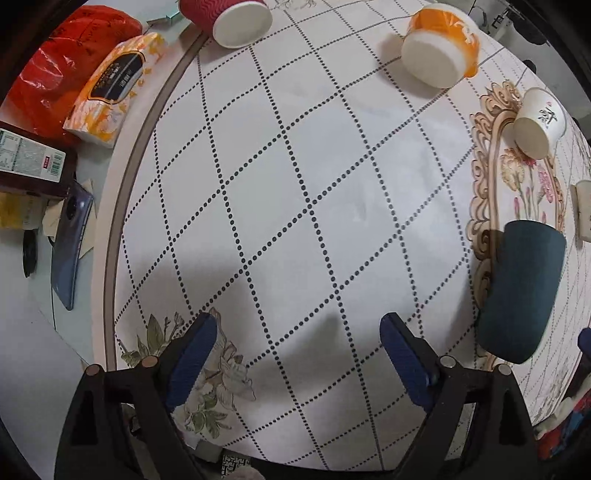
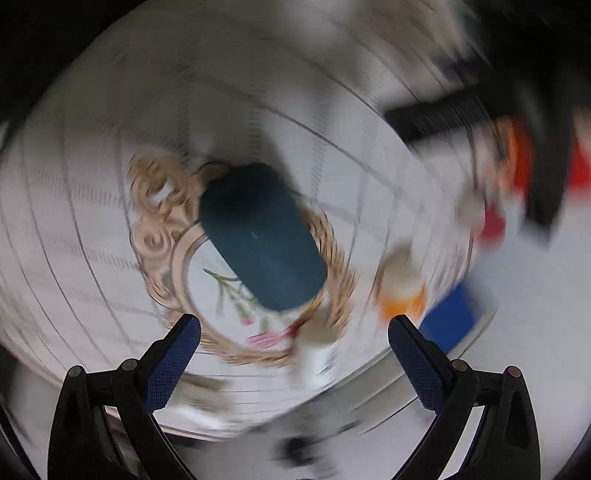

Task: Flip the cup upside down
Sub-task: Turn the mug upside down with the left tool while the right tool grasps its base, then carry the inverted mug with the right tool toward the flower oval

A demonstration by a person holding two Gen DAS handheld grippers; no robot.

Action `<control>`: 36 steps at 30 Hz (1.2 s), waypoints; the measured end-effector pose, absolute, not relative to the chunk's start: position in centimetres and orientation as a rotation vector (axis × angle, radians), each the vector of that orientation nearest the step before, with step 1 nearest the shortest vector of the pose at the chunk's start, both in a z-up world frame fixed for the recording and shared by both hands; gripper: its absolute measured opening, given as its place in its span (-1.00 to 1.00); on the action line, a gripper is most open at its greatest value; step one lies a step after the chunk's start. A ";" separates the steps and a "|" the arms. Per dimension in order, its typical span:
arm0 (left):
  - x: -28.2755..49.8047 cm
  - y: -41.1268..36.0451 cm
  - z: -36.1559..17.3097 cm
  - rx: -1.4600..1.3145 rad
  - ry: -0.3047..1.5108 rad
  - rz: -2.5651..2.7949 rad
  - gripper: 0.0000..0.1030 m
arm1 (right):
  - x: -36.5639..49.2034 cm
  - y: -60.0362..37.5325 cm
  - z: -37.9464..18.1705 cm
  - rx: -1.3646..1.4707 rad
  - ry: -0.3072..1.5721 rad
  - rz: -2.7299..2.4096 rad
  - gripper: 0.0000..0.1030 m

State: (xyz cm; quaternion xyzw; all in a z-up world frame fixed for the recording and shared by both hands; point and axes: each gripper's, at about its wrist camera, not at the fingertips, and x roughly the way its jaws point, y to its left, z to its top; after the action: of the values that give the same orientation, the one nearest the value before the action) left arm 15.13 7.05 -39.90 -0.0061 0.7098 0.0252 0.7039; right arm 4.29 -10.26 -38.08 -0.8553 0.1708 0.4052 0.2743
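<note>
Right wrist view — dark teal cup (image 2: 262, 236) stands inverted, opaque, between neither spread tongs (image 2: 294, 341).

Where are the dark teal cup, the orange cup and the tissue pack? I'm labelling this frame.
dark teal cup (image 1: 521, 291): left wrist view, middle of its side wall.
orange cup (image 1: 448, 31): left wrist view, orange side wall.
tissue pack (image 1: 114, 85): left wrist view, its printed top face.

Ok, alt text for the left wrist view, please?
Open left gripper hovers over a round patterned table; a dark teal cup sits at right. Red, orange and white cups sit farther away.
</note>
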 end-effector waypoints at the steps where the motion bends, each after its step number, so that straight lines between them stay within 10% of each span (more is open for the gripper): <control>1: 15.1 7.2 -40.1 -0.018 1.575 0.056 0.76 | 4.2 -10.5 -38.6 -2.355 0.400 1.141 0.94; 36: 16.4 10.8 -42.4 -0.042 1.593 0.067 0.76 | 8.1 -10.2 -47.2 -2.616 0.236 1.433 0.40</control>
State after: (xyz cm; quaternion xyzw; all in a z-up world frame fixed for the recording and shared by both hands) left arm 16.42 10.81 -42.37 -0.0187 0.7149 0.0299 0.6984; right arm 8.15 -10.15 -47.24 -0.8719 0.0785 0.4775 0.0749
